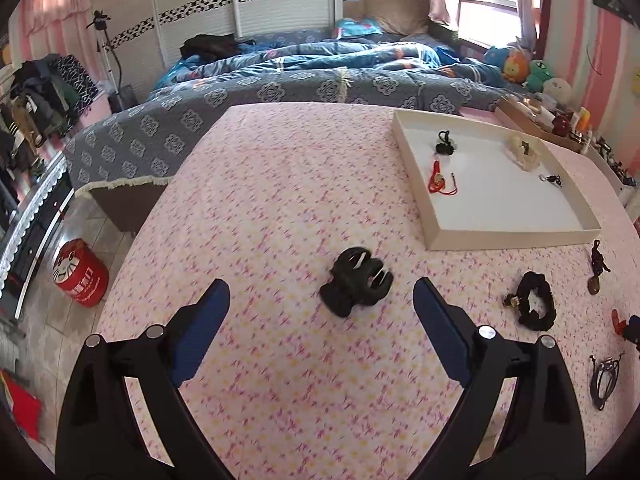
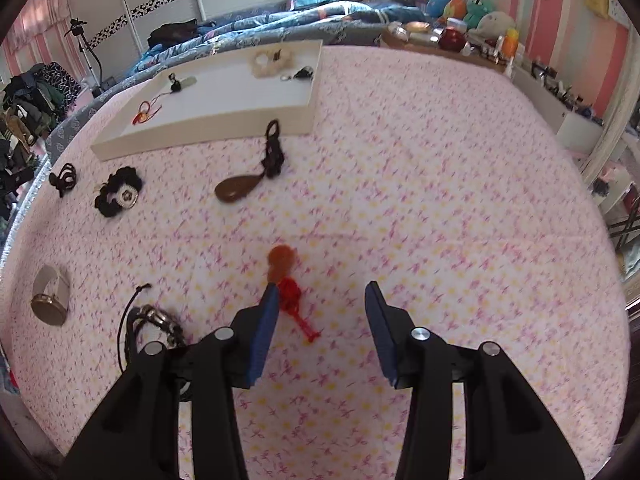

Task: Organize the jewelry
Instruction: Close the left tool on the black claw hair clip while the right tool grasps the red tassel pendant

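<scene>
A black hair claw clip (image 1: 356, 282) lies on the pink tablecloth, just ahead of my open, empty left gripper (image 1: 322, 298). The cream tray (image 1: 508, 236) at the right holds a red knot charm (image 1: 437, 179), a black cord piece (image 1: 444, 144), a cream scrunchie (image 1: 524, 152) and a small keyring (image 1: 551, 179). My right gripper (image 2: 322, 300) is open and empty; an orange pendant with red tassel (image 2: 286, 276) lies by its left finger. A brown teardrop pendant (image 2: 236, 188), a black scrunchie (image 2: 120, 196), a watch (image 2: 50, 300) and dark bracelets (image 2: 156, 324) lie around.
The table (image 2: 440, 200) stands against a bed with blue quilts (image 1: 320, 76). A box of bottles and toys (image 2: 452, 40) sits at the far right edge. A red bin (image 1: 80, 272) stands on the floor at the left, below the table edge.
</scene>
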